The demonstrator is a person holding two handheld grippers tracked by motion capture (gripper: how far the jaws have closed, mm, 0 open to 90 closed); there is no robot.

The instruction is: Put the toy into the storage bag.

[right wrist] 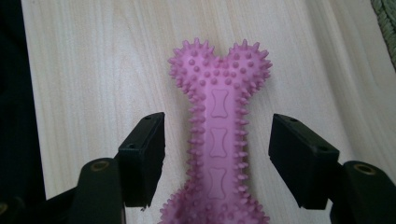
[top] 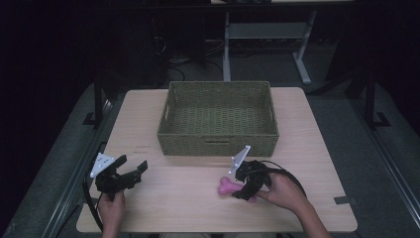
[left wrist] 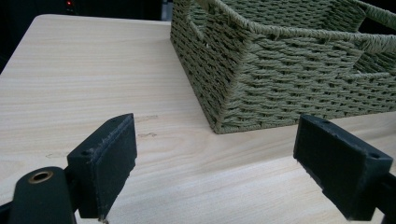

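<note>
Rubber, by its look: the pink spiked bone-shaped chew toy [right wrist: 215, 140] near the worktop's front edge seems light and springy. Right gripper [right wrist: 217, 156] straddles its narrow shank, jaws apart, not yet pressing; that waist suits gripping.

One pink bone toy [right wrist: 217, 135], one woven basket [top: 218, 141].

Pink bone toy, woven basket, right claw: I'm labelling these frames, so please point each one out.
pink bone toy [right wrist: 218, 135], right gripper view, middle of its shaft.
woven basket [top: 218, 141], high view, near outer wall.
right claw [right wrist: 217, 154], right gripper view, midway between its open jaws, which straddle the toy.
</note>
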